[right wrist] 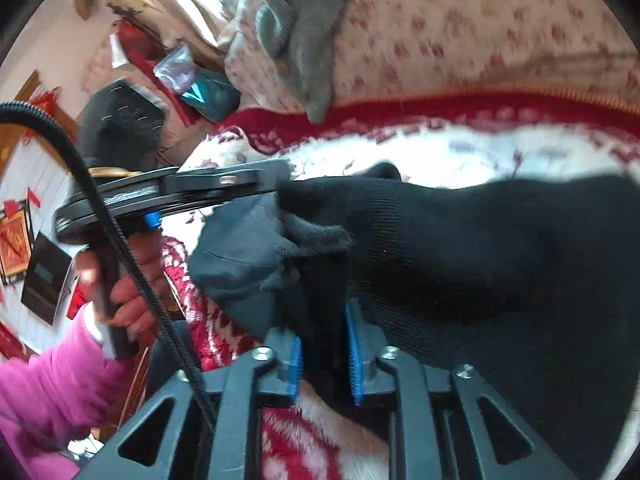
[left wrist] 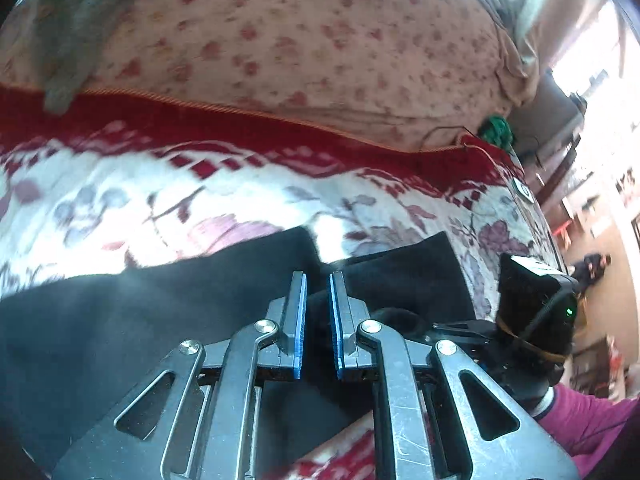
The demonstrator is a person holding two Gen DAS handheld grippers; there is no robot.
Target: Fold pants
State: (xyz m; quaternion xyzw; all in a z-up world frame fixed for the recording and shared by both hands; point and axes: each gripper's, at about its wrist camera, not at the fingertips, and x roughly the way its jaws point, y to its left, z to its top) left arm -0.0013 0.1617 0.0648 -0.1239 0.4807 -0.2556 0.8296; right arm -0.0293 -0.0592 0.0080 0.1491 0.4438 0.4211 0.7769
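- Between the blue pads of the right tool [right wrist: 323, 322], a fold of the black pants [right wrist: 500, 260] is clamped; the fingertips are hidden by the cloth.
- Ahead of the left tool [left wrist: 318, 280], the pants [left wrist: 140, 312] are spread over the floral blanket [left wrist: 180, 184] on the bed, with two dark ends separated by a bright gap.
- The left tool is held nearly closed; dark cloth fills the narrow slot between its pads, but whether it is gripped cannot be told.
- To the left of the right tool, the left tool [right wrist: 276, 182] is seen side-on, touching the pants' edge.
- Much detail is lost to motion blur and glare.
- A grey garment [right wrist: 304, 32] lies beyond, cut off at the frame's top.
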